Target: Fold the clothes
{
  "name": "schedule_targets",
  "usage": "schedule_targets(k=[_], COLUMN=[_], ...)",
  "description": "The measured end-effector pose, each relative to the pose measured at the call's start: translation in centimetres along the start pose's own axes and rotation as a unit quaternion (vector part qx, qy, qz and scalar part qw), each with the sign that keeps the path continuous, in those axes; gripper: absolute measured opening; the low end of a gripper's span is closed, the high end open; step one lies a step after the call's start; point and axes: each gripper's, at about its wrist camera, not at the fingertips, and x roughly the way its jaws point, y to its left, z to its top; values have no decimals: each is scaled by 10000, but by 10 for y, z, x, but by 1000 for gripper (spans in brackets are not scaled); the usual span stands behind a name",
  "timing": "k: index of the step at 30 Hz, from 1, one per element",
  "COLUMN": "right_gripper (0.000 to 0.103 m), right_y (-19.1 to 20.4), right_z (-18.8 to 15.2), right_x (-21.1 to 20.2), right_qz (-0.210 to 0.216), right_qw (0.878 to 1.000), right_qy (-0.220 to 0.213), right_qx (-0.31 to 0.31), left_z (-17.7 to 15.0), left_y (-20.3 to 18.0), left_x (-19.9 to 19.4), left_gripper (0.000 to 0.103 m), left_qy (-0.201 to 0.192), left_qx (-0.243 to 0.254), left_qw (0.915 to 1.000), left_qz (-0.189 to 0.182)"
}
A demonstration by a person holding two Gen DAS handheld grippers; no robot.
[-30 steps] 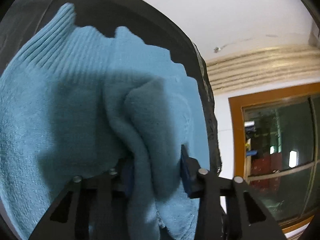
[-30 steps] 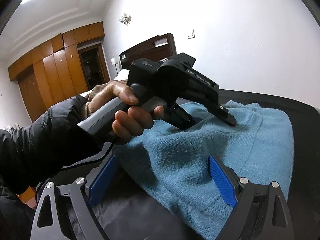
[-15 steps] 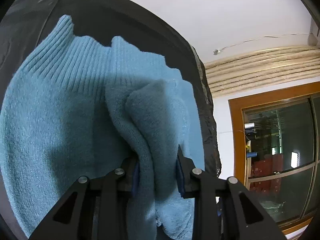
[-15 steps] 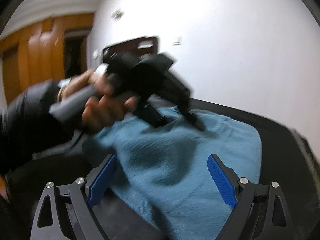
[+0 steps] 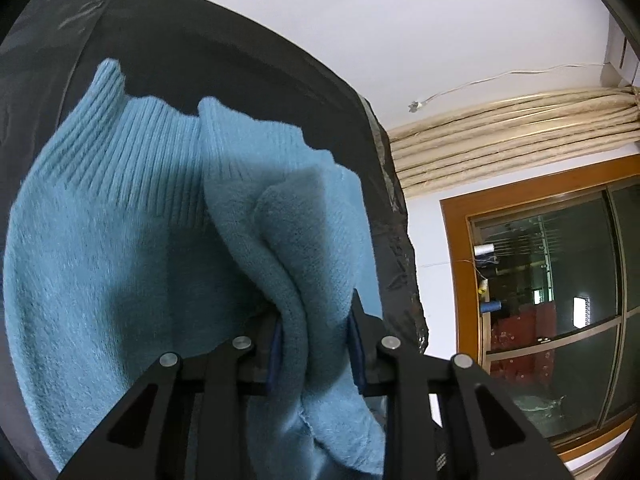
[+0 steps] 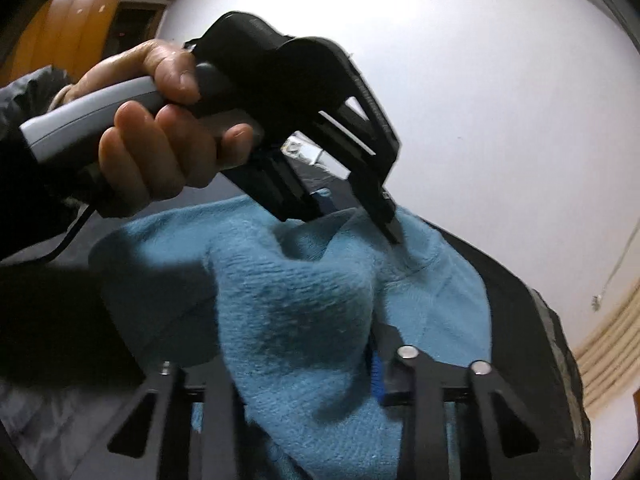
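A light blue knit sweater lies on a black-covered table, its ribbed hem toward the far side. My left gripper is shut on a thick bunched fold of it, lifted off the surface. In the right wrist view my right gripper is shut on another bunch of the sweater, which drapes over its fingers and hides the left one. The left gripper also shows there, held by a person's hand, its tips buried in the cloth.
The black table ends at a ragged edge on the right. Beyond it are a white wall, beige curtain folds and a wood-framed window. Wooden wardrobes stand at the far left. A dark sleeve is at left.
My right gripper went from open above the sweater to shut on a bunch of it. The left gripper kept its hold and raised its fold higher.
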Motion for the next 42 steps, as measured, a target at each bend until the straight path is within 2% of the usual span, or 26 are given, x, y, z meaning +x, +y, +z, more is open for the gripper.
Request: schedule_targets(k=[2, 10, 17, 21, 23, 26, 29, 33, 34, 36, 37, 38, 42], right_gripper=[27, 24, 24, 24, 24, 24, 24, 25, 26, 34, 48, 56, 67], right_y=[-4, -19, 15, 39, 53, 71, 74, 71, 69, 64, 62, 59, 34], right_z=[8, 39, 64, 63, 55, 43, 33, 27, 27, 25, 24, 23, 14], right_x=[-5, -26, -15, 2, 12, 26, 32, 31, 31, 30, 29, 28, 12], right_qz=[-60, -297, -76, 151, 265, 419, 417, 411, 432, 575, 698, 790, 1090], right_qw=[9998, 9959, 9965, 9981, 9987, 9979, 9964, 9949, 9948, 9941, 9933, 9928, 9915], right_qy=[-117, -586, -763, -593, -377, -58, 97, 194, 207, 227, 234, 250, 175], right_qx=[126, 629, 333, -3, -211, -494, -725, -896, -897, -895, -891, -870, -689], left_z=[3, 17, 10, 6, 4, -5, -12, -15, -16, -18, -19, -20, -28], left_y=[-6, -30, 21, 51, 66, 97, 117, 119, 117, 114, 112, 112, 107], left_x=[-3, -43, -78, -97, -106, -98, -92, -94, -94, -93, -93, -93, -100], left_gripper=[29, 29, 29, 29, 29, 29, 29, 30, 34, 38, 41, 45, 50], left_qy=[-25, -387, -610, -738, -788, -686, -630, -667, -691, -738, -762, -784, -896], left_qx=[82, 527, 299, 169, 95, -131, -283, -221, -191, -129, -108, -111, -115], left_qw=[10000, 9979, 9977, 9971, 9968, 9973, 9975, 9974, 9972, 9964, 9959, 9954, 9932], left_qz=[-17, -39, 45, 93, 123, 213, 123, 135, 225, 404, 485, 540, 736])
